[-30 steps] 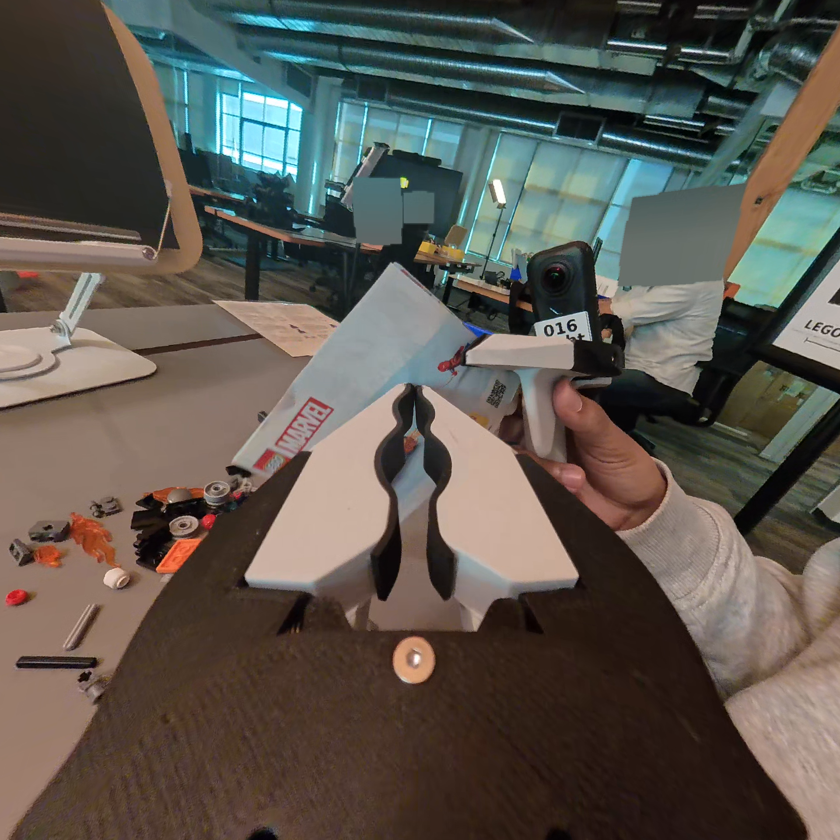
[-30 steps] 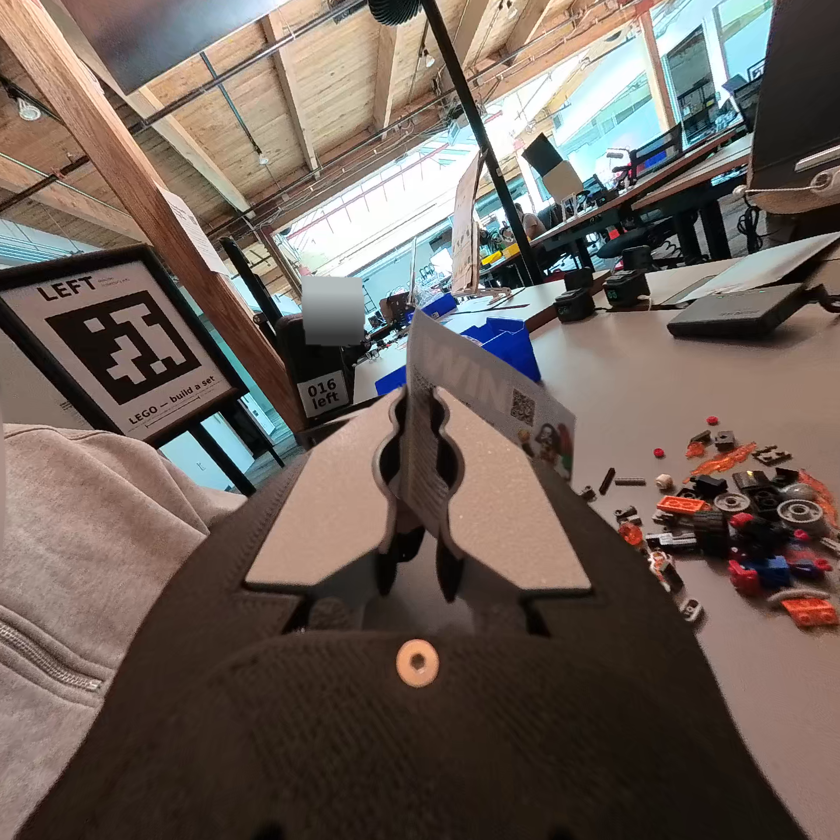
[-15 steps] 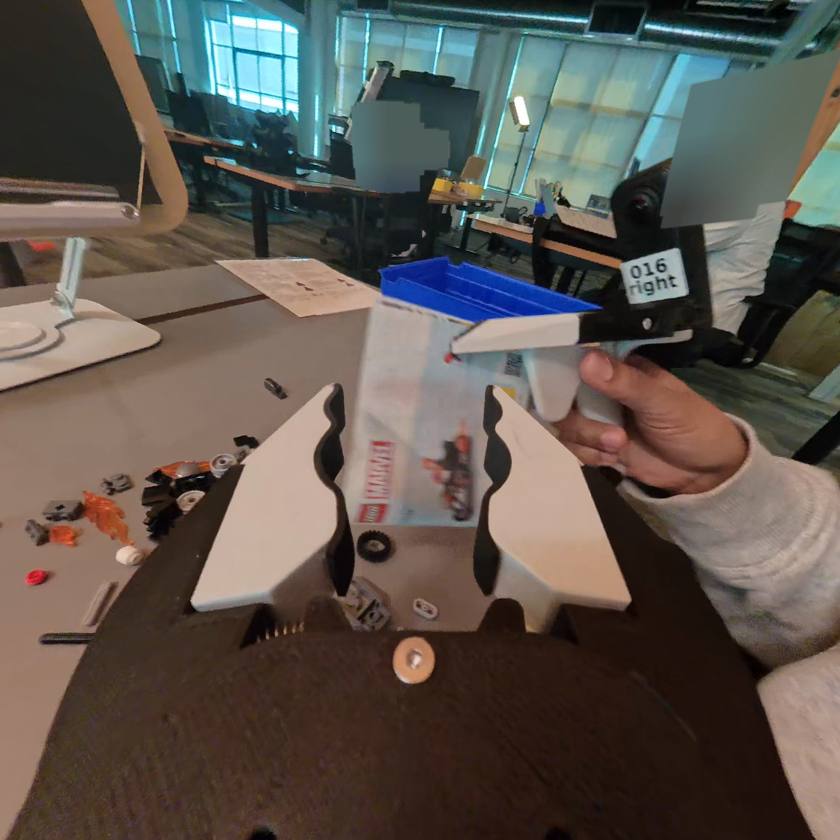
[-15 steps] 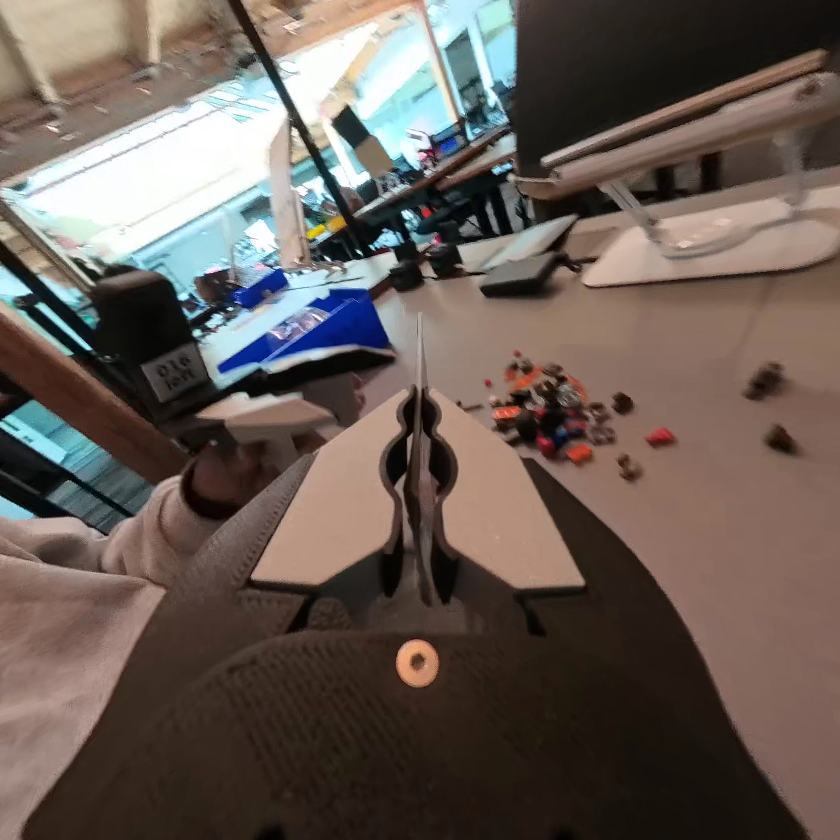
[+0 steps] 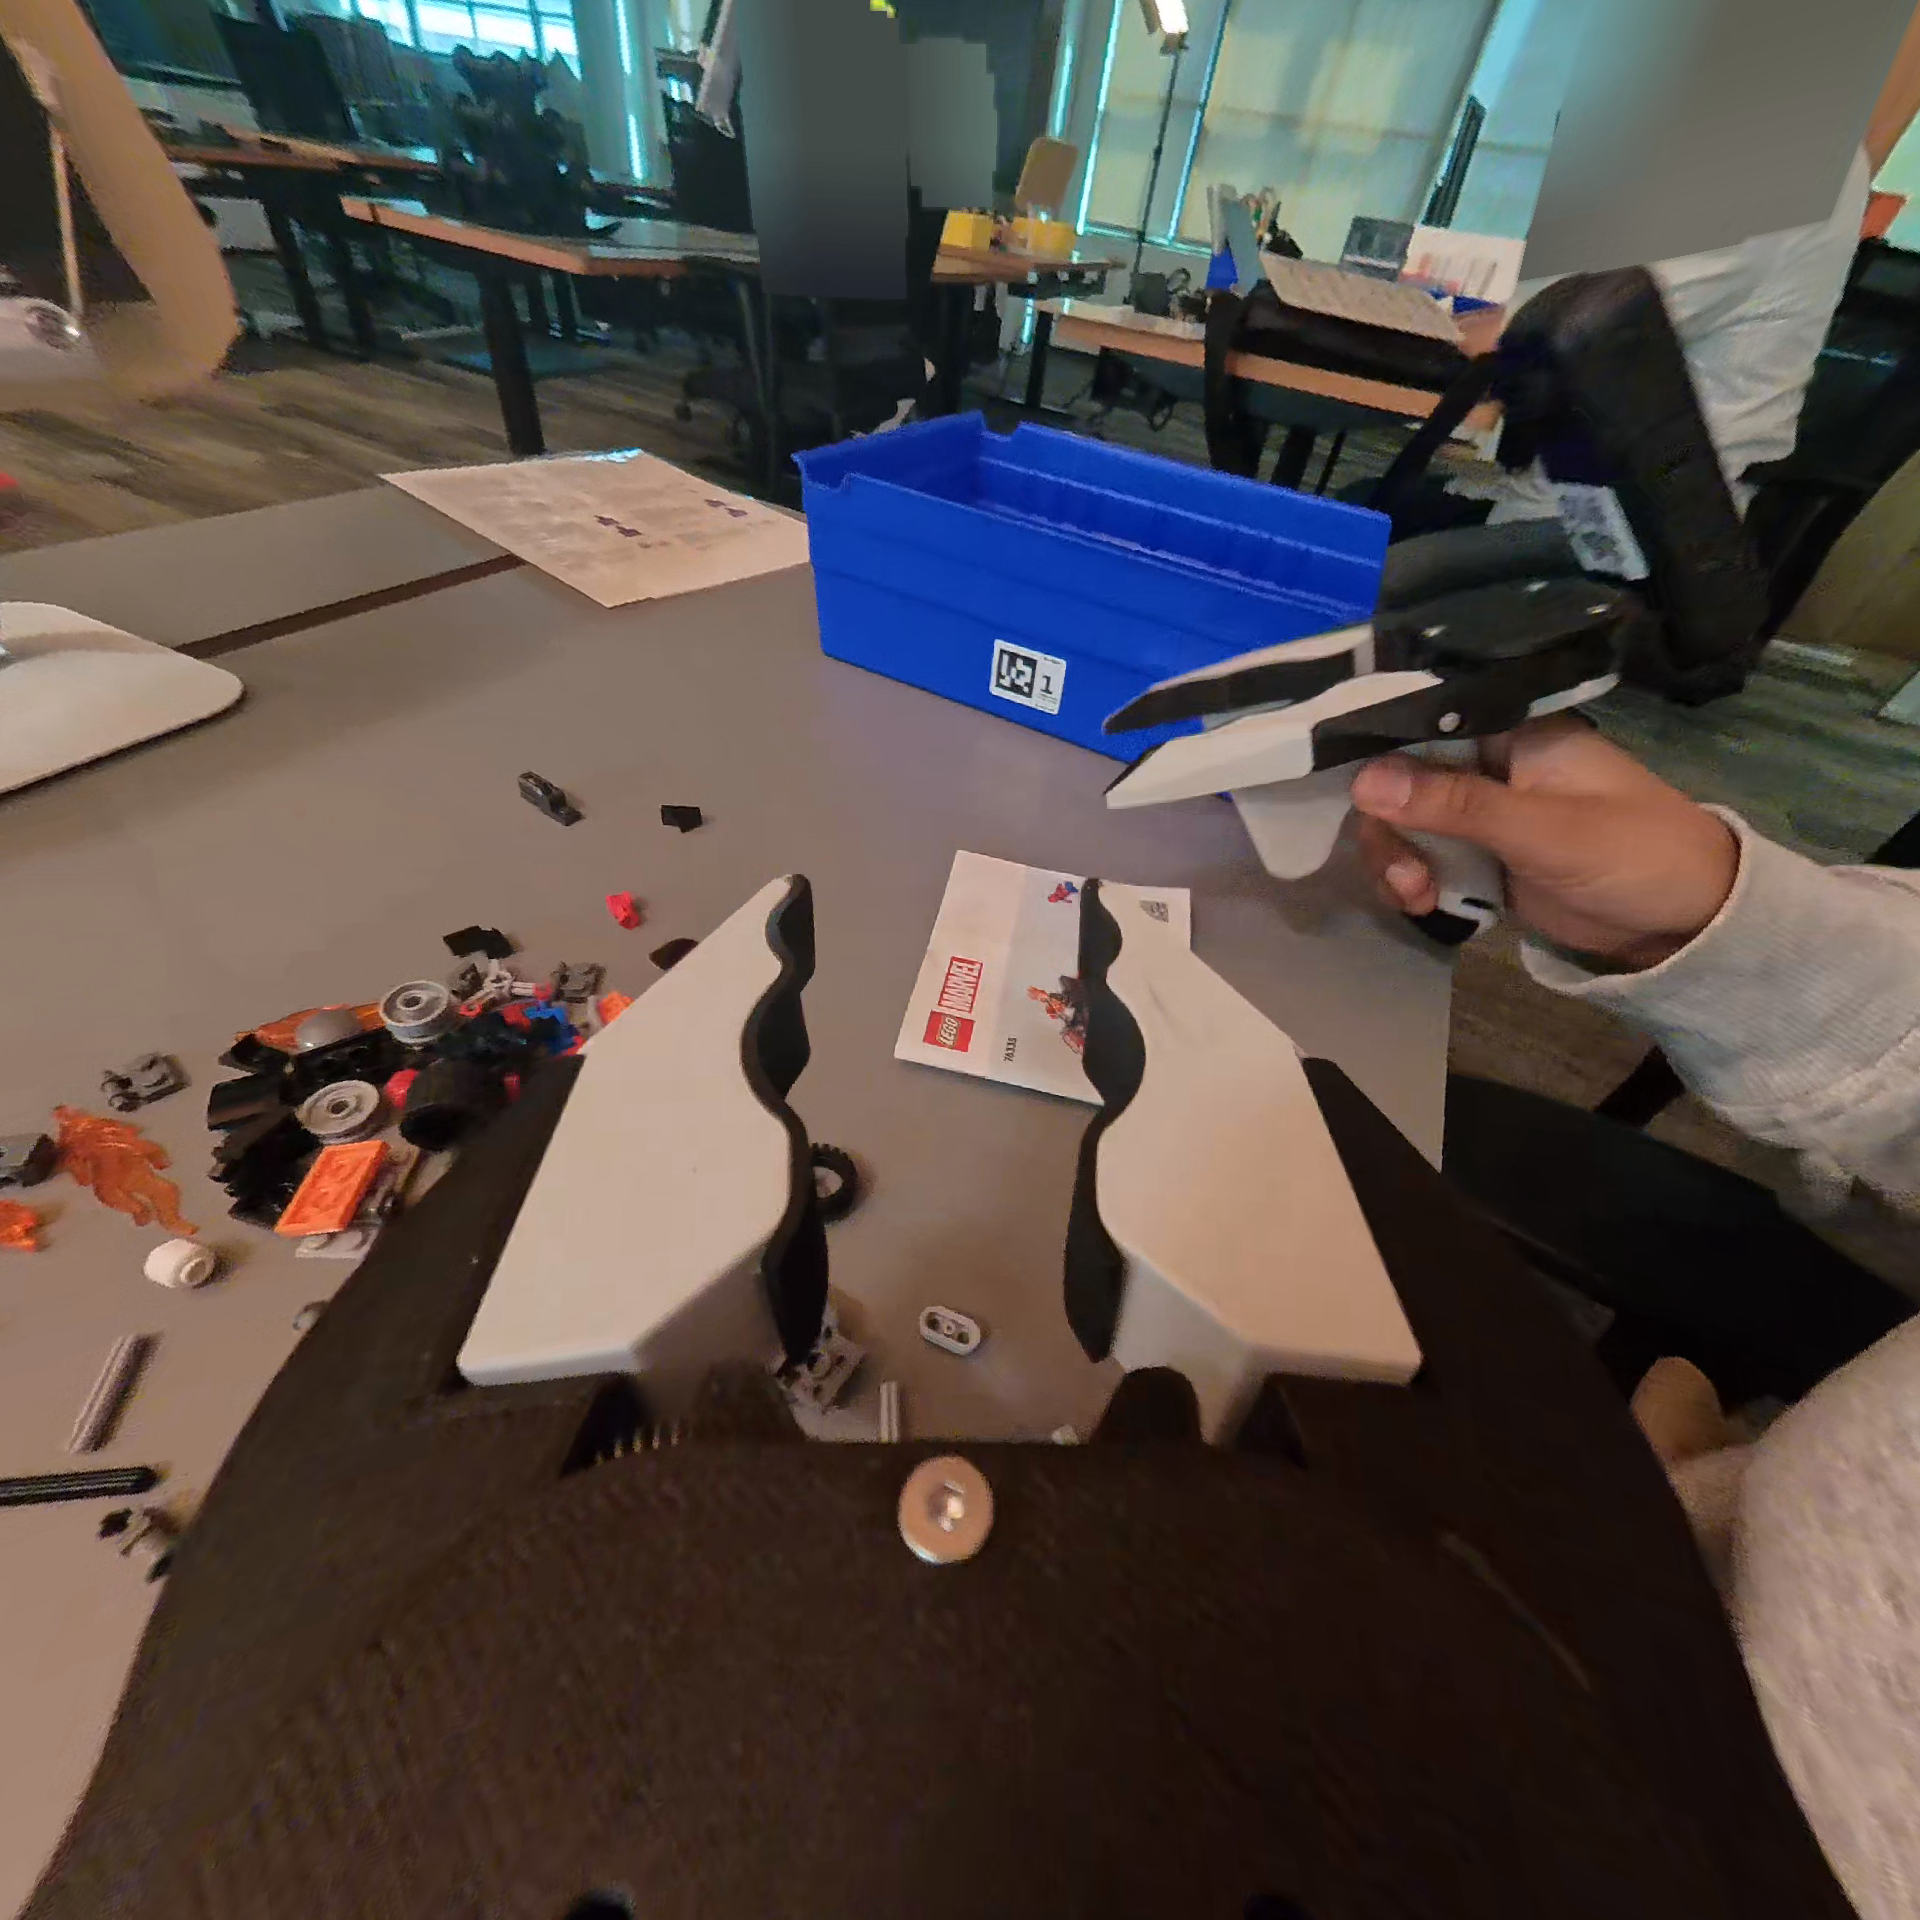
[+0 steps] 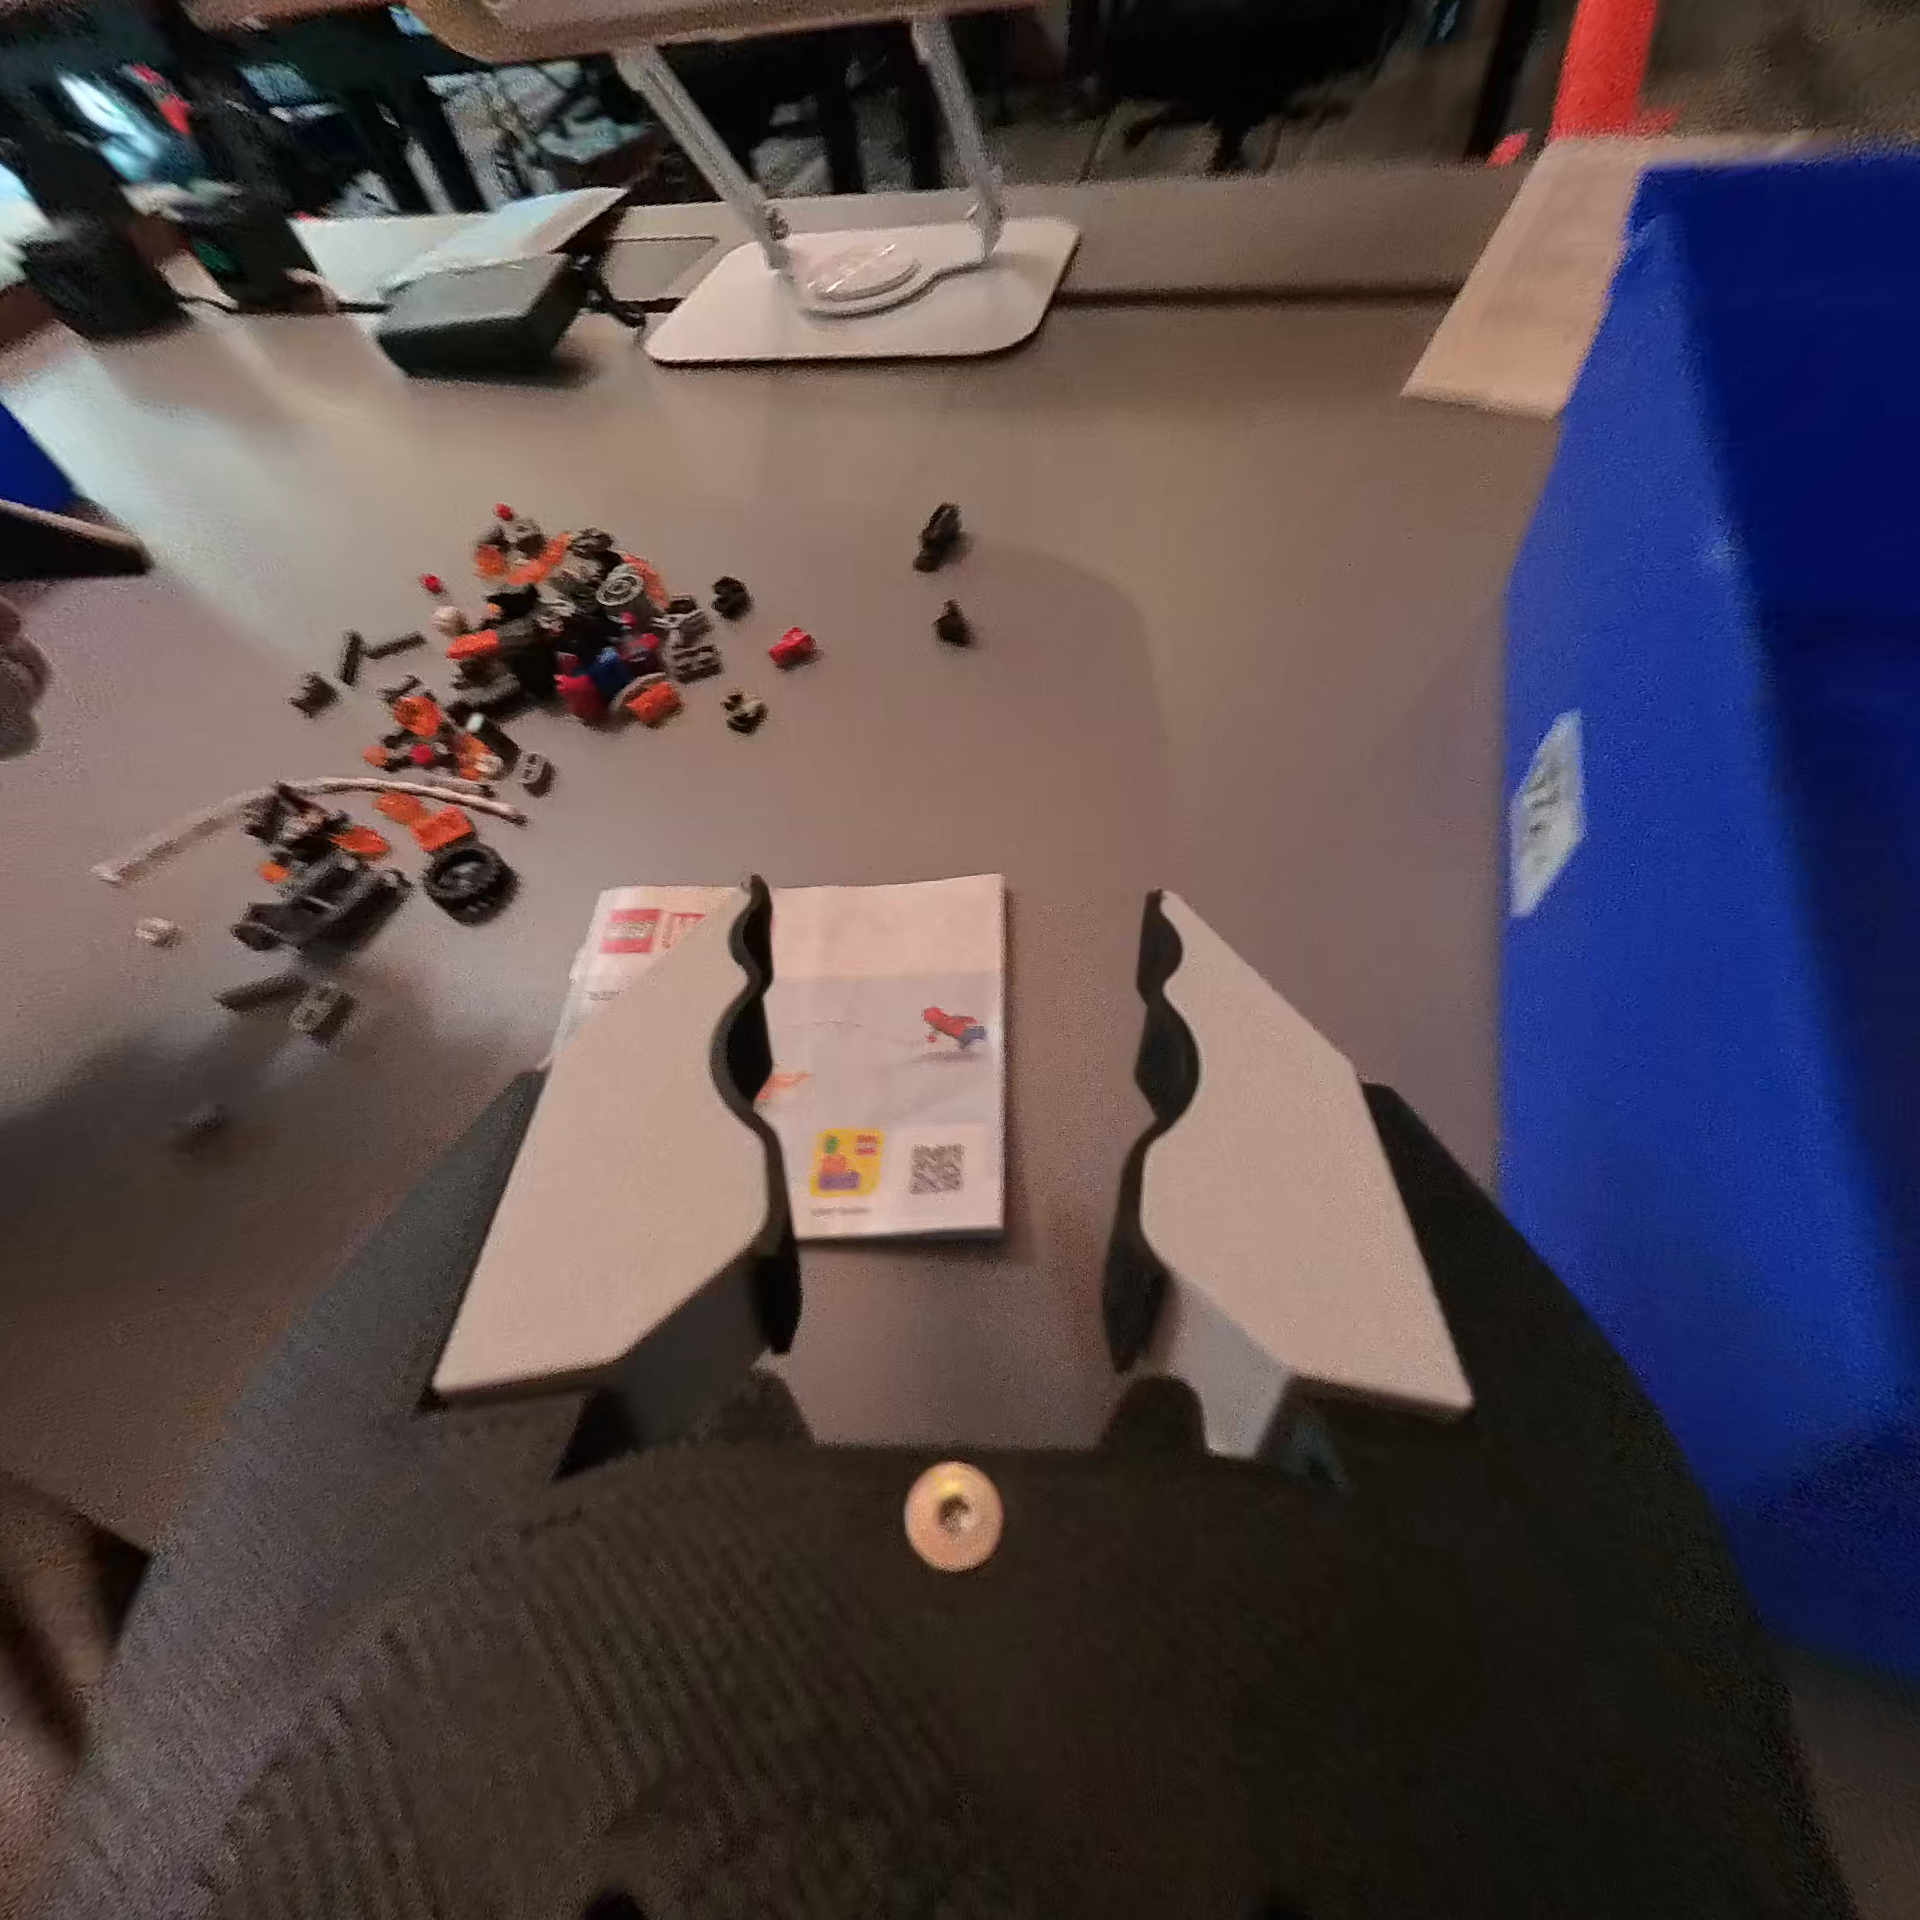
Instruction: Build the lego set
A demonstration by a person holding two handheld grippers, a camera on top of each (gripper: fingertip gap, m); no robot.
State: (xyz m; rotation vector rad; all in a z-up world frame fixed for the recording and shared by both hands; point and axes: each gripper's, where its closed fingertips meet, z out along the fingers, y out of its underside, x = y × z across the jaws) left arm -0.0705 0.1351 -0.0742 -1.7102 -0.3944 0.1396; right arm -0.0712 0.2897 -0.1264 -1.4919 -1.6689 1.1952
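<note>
Both grippers, left [image 5: 940, 899] and right [image 6: 951, 899], gape empty above the flat booklet [image 6: 894, 1049], brick pile [image 5: 343, 1091] left, blue bin [image 5: 1081, 582] beyond.

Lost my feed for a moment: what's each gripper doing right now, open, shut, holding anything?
Left gripper: open, holding nothing.
Right gripper: open, empty; the instruction booklet lies flat on the table under it.
</note>
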